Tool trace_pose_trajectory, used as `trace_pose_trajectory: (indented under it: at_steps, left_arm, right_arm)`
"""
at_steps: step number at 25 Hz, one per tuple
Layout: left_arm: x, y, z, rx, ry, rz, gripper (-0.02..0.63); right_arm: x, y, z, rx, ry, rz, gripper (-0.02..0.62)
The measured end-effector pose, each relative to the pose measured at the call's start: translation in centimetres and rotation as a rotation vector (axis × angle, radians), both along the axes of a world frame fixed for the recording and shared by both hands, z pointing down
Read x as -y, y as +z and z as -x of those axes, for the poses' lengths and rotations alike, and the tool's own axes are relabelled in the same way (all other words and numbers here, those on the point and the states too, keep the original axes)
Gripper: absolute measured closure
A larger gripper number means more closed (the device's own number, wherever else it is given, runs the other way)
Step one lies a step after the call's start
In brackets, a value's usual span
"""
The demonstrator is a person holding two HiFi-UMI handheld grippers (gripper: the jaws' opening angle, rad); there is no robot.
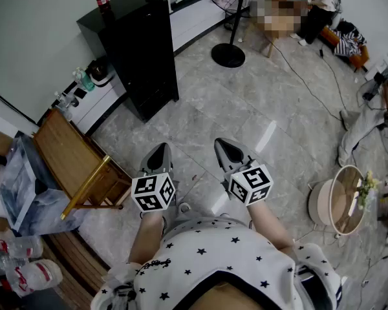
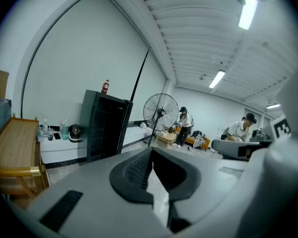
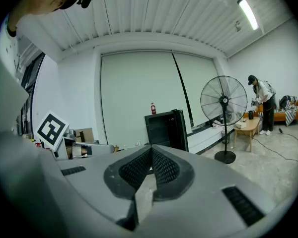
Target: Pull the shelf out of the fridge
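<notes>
The left gripper (image 2: 151,150) has its dark ribbed pads (image 2: 136,170) brought together at the tip with nothing between them, and the right gripper (image 3: 150,150) is the same: pads (image 3: 164,166) pressed closed and empty. In the head view both grippers are held side by side and close to the person's chest, pointing forward over a pale marble-patterned floor (image 1: 246,108), each with its marker cube (image 1: 153,192) nearest the body. The black fridge (image 1: 139,50) stands well ahead of the fingertips and a little to their left, far out of reach, against a white wall. Its shelf cannot be made out in any view. A bottle with a red label (image 1: 102,0) stands upright on top of the fridge. Beside the fridge, farther left of the fingertips, runs a low white counter (image 1: 94,102) with small bottles and a dark pot on it. Nearer the left gripper, on its left, is a wooden piece of furniture (image 1: 68,154) with a brass-coloured bar. Ahead and to the right of the right gripper stands a tall pedestal fan (image 3: 223,105), and beyond it people are gathered near a low wooden table (image 3: 248,125).
</notes>
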State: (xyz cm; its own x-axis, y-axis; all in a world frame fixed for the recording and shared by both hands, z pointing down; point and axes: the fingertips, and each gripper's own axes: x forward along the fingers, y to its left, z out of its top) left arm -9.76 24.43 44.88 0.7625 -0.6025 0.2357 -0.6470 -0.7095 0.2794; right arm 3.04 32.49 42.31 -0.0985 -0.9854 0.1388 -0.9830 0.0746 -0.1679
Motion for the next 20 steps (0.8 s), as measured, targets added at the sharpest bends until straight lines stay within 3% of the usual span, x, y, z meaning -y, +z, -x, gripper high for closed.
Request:
trace_pose_trajectory:
  at_steps: [7,20]
  left_arm:
    - [-4.6,0.2,-0.5,-0.01,0.041,0.021,0.594]
    - [-2.2,0.4,2.6,-0.002,0.065,0.007,0.594]
  right_arm:
    - [-4.6,0.0,0.9,-0.009,0.01,-0.004,0.601]
    - [-0.7,-1.0,5.0,0.004,-0.03,-0.065,0.601]
